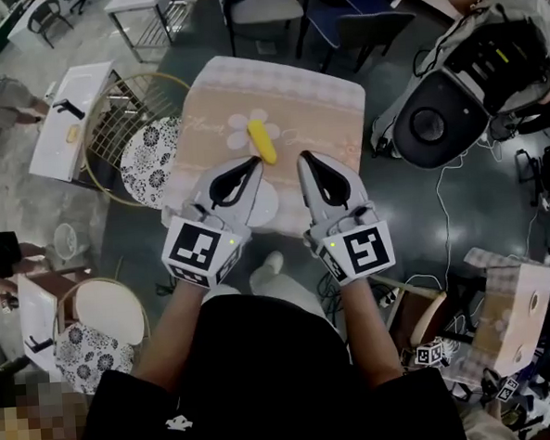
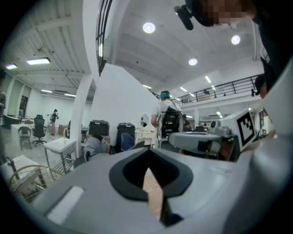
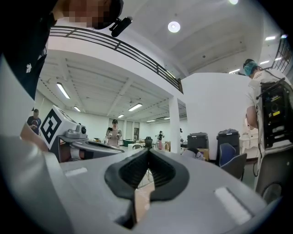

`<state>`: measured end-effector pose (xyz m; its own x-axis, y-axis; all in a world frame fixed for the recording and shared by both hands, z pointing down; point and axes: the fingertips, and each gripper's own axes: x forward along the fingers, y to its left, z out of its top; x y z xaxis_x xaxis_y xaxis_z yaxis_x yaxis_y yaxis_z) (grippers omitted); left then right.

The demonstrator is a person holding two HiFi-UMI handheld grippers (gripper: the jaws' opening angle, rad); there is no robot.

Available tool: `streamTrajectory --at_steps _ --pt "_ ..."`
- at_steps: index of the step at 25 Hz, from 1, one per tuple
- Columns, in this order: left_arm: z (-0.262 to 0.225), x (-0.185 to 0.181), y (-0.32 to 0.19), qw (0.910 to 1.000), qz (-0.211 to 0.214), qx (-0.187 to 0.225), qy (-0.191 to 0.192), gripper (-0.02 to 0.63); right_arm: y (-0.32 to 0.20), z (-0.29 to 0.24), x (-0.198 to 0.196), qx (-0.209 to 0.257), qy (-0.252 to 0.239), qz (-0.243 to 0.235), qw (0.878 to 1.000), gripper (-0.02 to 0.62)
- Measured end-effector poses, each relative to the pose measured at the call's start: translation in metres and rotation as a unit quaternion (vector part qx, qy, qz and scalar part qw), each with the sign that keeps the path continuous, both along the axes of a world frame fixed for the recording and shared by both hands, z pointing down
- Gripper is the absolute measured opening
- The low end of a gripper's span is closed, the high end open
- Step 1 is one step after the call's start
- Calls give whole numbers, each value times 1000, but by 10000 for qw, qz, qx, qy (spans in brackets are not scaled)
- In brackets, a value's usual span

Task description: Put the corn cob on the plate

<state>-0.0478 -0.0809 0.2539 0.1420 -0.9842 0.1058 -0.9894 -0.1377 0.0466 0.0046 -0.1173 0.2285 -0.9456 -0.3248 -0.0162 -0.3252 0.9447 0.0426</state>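
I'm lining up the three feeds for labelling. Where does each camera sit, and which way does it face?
Head view: on the person's head, looking steeply down at the table, corn cob and plate; shows both forearms, left gripper and right gripper.
Left gripper view: rides the left gripper, facing roughly level across the room along its shut jaws.
Right gripper view: likewise on the right gripper, jaws shut.
Shared: each gripper view shows the other gripper beside it.
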Motion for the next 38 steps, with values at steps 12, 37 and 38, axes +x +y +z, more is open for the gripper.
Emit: streamTrajectory --at_steps 12,37,38 --pt "8 -3 -9 9999 69 -144 -55 5 -14 11 0 -176 41 -8 9998 0" --pt "47 -87 -67 9864 1602 -349 -127 5 -60 90 -52 -842 622 1420 9843 0" --pt "52 -89 -70 9845 1696 -418 -162 5 -62 95 -52 -894 639 1496 9826 1"
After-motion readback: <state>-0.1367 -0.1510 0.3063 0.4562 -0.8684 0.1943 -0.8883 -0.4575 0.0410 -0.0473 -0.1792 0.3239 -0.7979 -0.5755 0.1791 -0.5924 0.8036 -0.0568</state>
